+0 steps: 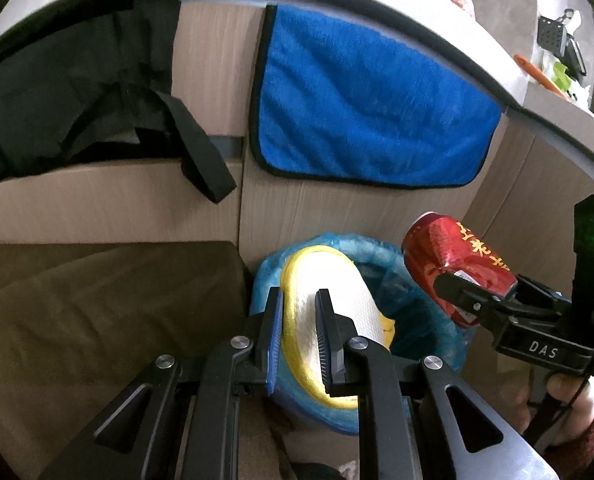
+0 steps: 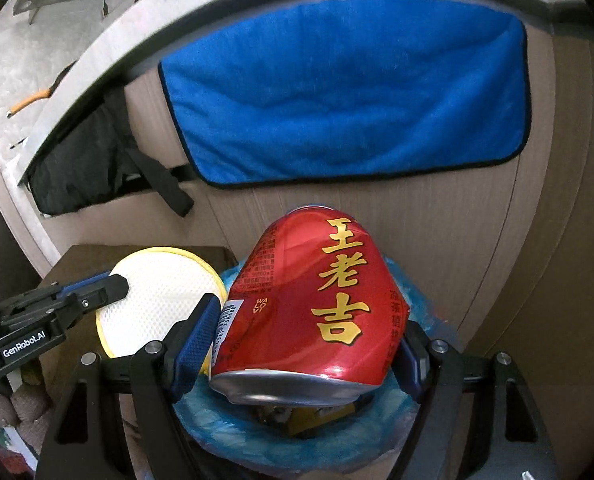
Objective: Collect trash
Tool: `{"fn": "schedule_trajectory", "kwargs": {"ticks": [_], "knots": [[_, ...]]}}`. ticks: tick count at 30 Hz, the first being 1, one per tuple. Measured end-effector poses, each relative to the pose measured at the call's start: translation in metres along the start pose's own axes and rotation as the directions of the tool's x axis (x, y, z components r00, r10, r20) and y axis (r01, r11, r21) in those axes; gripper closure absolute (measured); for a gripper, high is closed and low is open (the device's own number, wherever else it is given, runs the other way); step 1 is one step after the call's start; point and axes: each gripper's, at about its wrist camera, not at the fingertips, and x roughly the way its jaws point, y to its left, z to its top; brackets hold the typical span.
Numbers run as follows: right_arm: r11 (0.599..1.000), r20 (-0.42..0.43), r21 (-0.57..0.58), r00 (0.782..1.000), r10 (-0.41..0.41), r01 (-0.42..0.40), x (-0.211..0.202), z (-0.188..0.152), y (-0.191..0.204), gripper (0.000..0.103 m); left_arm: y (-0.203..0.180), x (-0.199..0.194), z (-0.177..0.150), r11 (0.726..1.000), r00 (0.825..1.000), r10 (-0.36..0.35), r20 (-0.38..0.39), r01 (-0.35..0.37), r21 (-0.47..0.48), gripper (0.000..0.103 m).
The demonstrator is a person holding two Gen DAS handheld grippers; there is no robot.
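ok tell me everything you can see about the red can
The can is red metal with gold Chinese characters, small print and a barcode label, and a bare silver end facing the right wrist camera. Its body is dented and crumpled. The right gripper clamps it on both sides with its blue pads, holding it tilted in the air above the bin, which is lined with a blue bag. Nothing but the pads appears to touch it. The left gripper's yellow-rimmed white pad sits beside it.

Both grippers are showing black linkage arms, silver screws and blue ribbed pads: the left gripper (image 1: 299, 322) and the right gripper (image 2: 311, 330), marked "DAS".
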Motion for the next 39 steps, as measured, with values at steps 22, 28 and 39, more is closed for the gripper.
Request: {"fn": "schedule_trajectory", "kwargs": {"ticks": [22, 28, 39], "knots": [[0.997, -0.073, -0.021, 0.995, -0.073, 0.072, 0.033, -0.01, 0.007, 0.022, 0.031, 0.027, 0.0, 0.987, 0.994, -0.104, -0.04, 0.098, -0.125, 0.048], [0.996, -0.029, -0.008, 0.995, -0.091, 0.09, 0.004, -0.009, 0.017, 0.022, 0.038, -0.015, 0.004, 0.991, 0.998, -0.061, 0.026, 0.063, -0.114, 0.024], [0.993, 0.088, -0.055, 0.992, -0.096, 0.101, -0.096, -0.054, 0.098, 0.022, 0.037, -0.15, -0.056, 0.988, 0.981, 0.152, 0.118, -0.154, 0.005, 0.023]]}}
